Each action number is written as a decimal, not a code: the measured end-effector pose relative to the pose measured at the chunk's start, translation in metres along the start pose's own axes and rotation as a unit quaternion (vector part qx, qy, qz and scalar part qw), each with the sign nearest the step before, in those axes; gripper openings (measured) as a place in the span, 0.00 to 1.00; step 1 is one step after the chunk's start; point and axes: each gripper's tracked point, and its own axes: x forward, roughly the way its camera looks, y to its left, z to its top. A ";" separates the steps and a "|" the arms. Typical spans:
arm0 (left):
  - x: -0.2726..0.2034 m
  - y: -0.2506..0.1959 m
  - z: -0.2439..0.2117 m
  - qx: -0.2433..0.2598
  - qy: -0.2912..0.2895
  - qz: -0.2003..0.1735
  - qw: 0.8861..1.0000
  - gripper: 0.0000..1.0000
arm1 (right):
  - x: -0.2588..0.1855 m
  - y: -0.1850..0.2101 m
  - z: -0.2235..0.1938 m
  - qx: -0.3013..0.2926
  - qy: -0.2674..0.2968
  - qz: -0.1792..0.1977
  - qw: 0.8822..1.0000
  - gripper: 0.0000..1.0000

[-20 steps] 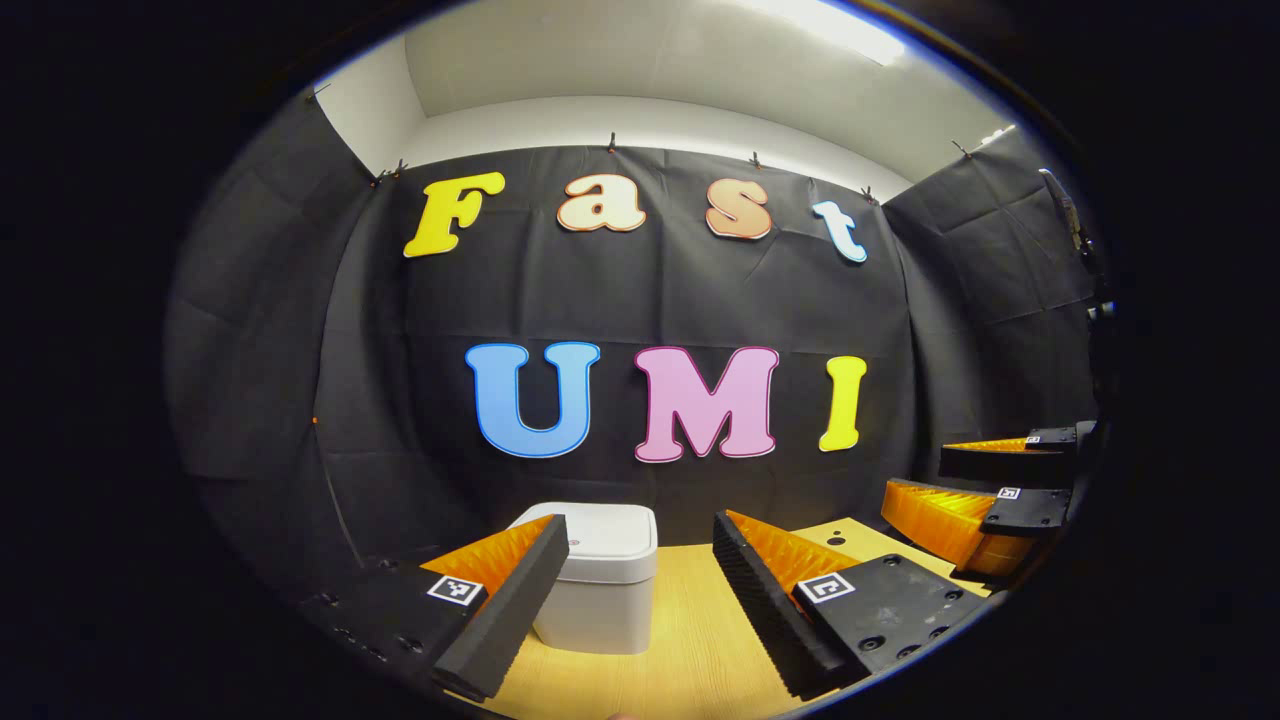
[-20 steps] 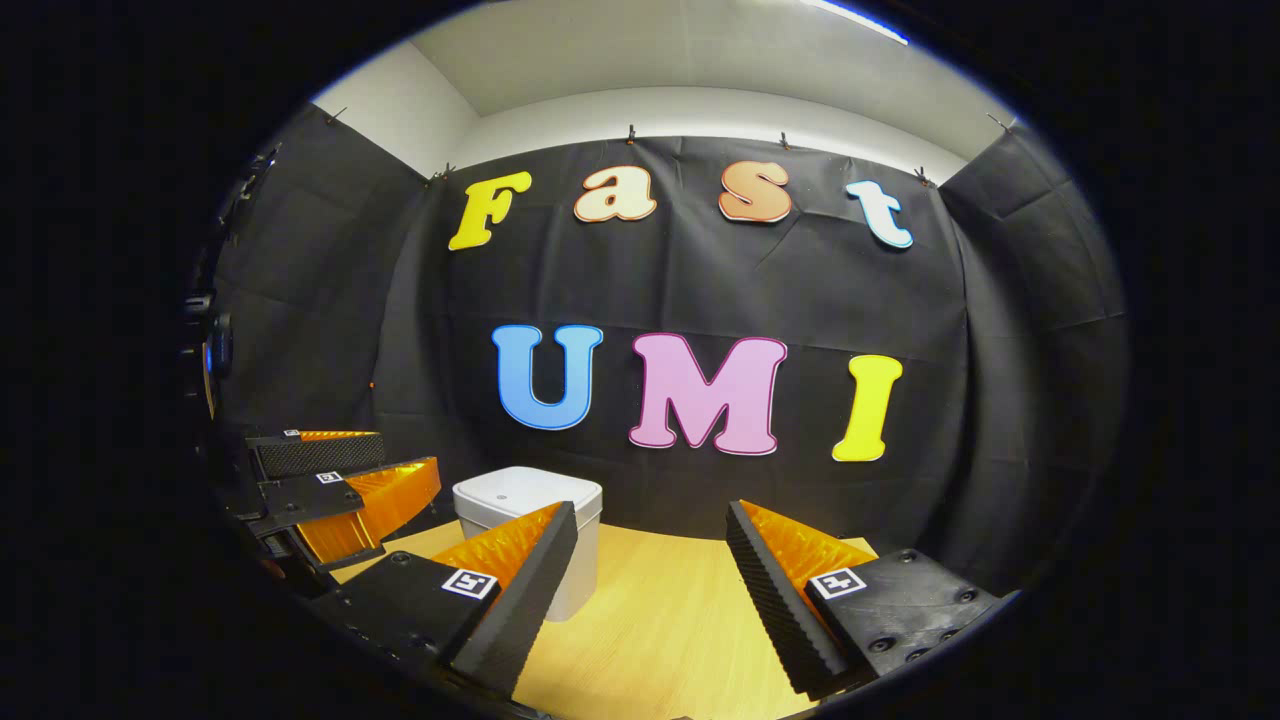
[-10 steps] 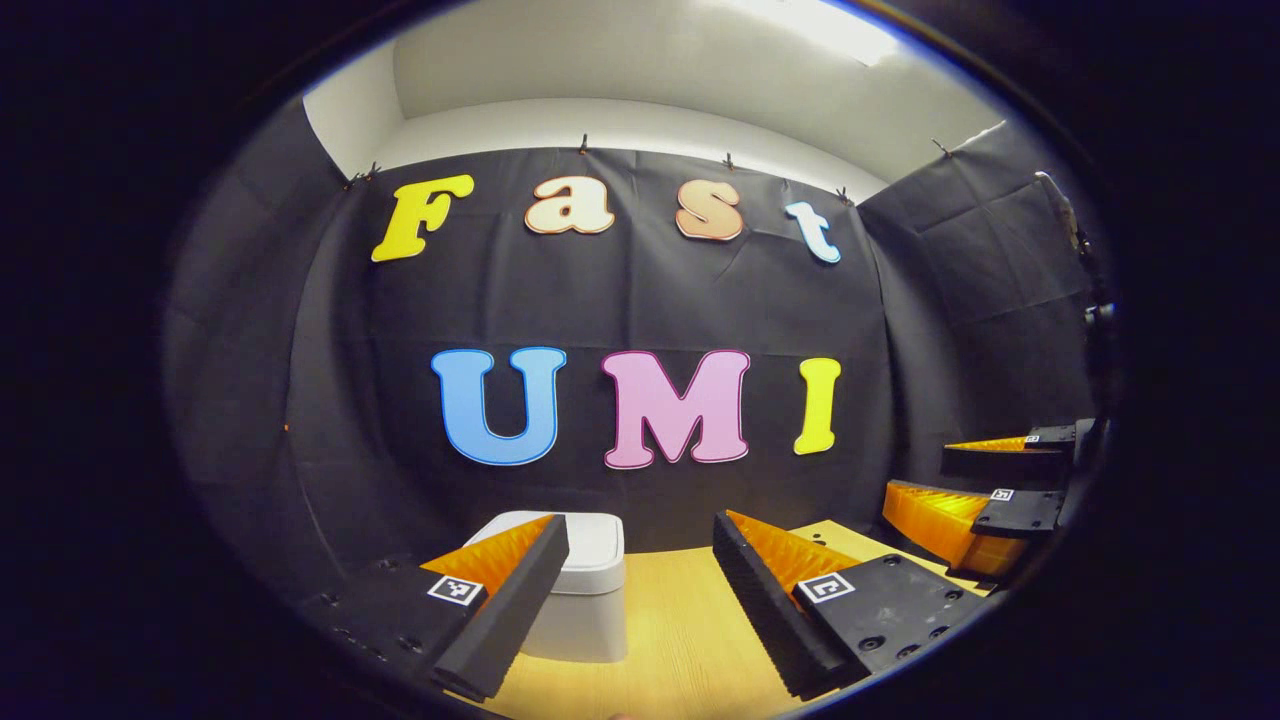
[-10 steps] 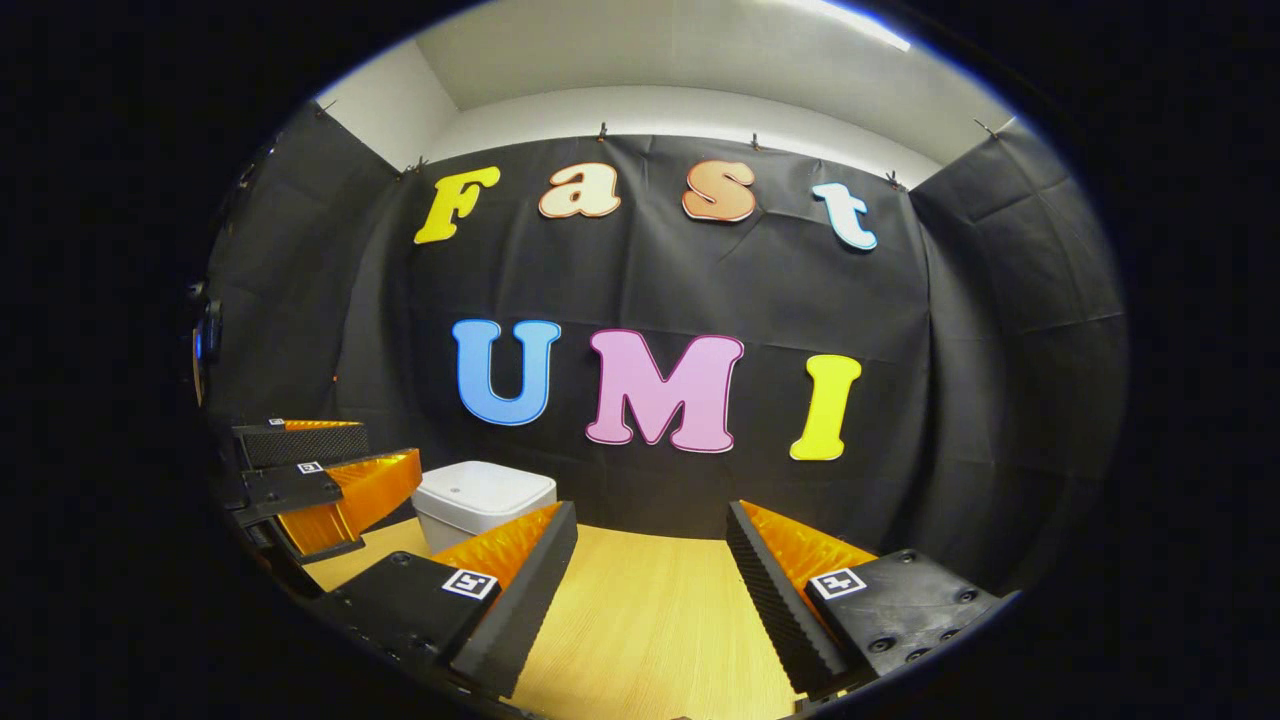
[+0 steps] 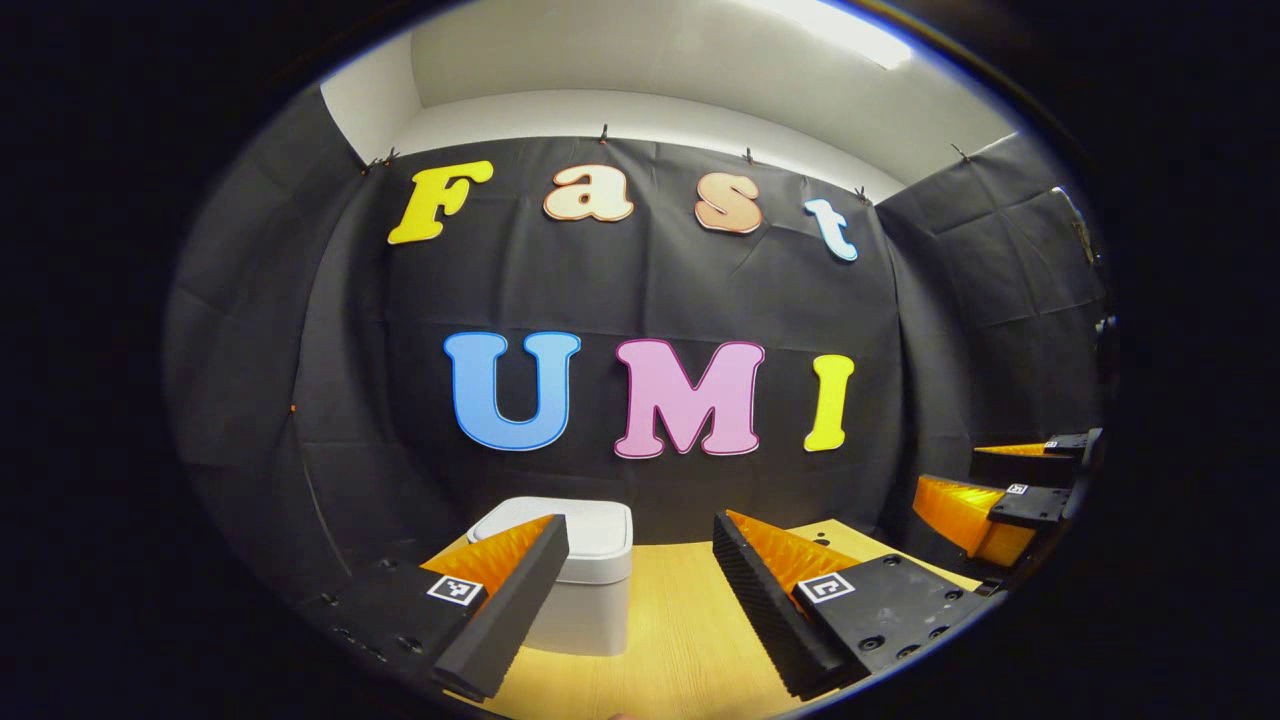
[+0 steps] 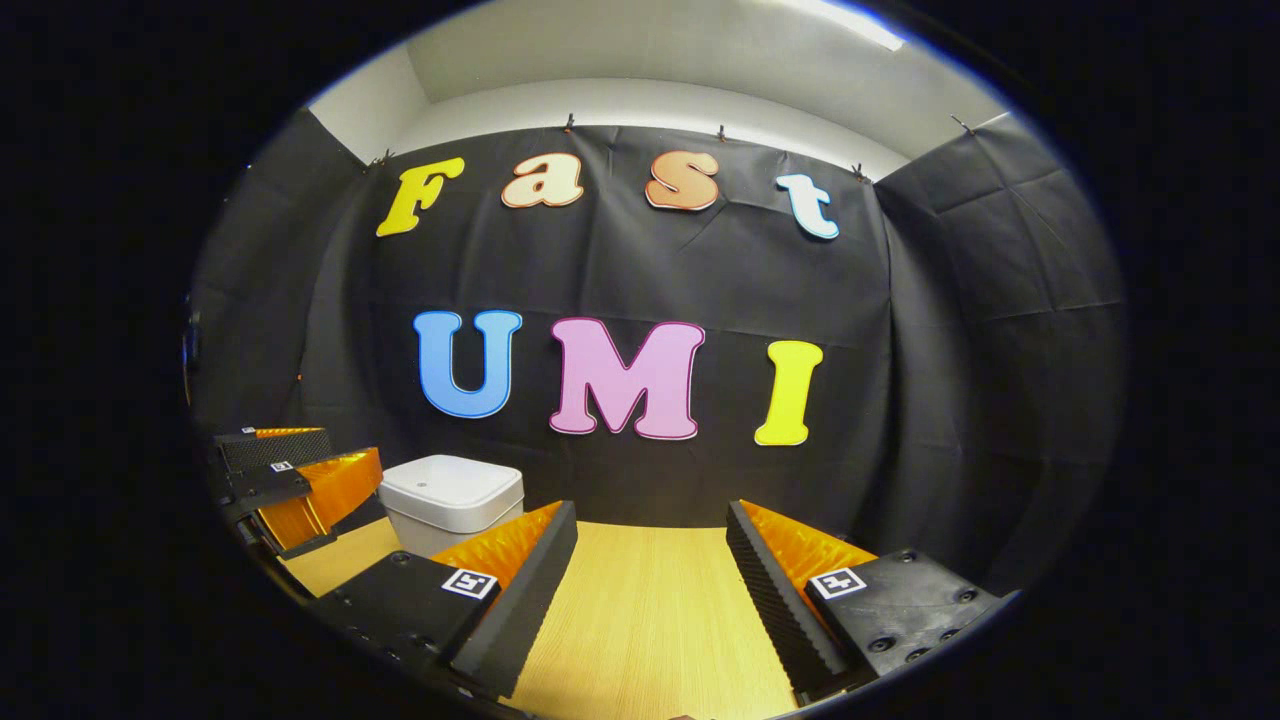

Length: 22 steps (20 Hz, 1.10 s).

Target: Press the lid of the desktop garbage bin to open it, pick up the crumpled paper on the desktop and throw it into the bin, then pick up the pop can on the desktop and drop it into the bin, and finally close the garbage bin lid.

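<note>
Both grippers, left gripper (image 5: 640,600) and right gripper (image 6: 650,590), are hovering with jaws released, grasping nothing. The bin (image 5: 590,590) is sitting lid-shut on the bench (image 6: 650,620). Pressing squarely on the lid (image 6: 450,482) with one fingertip looks best.

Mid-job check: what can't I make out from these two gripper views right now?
- Bin: in the left gripper view its left side sits behind the left gripper's own finger; its inside is hidden by the shut lid.
- Table: near part cut off by the bottom edge and both grippers' bodies in both views, so what lies there cannot be told.
- Right gripper: seen from the left gripper view, cut by the right edge.
</note>
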 end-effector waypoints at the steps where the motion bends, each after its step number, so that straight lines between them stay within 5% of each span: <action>1: 0.000 -0.001 -0.001 0.000 0.001 -0.002 1.000 0.98 | -0.001 0.000 0.000 -0.001 -0.001 -0.001 1.000 0.97; 22: -0.007 -0.007 -0.007 0.006 0.004 0.000 1.000 0.98 | -0.004 0.001 0.002 0.003 -0.003 0.006 1.000 0.97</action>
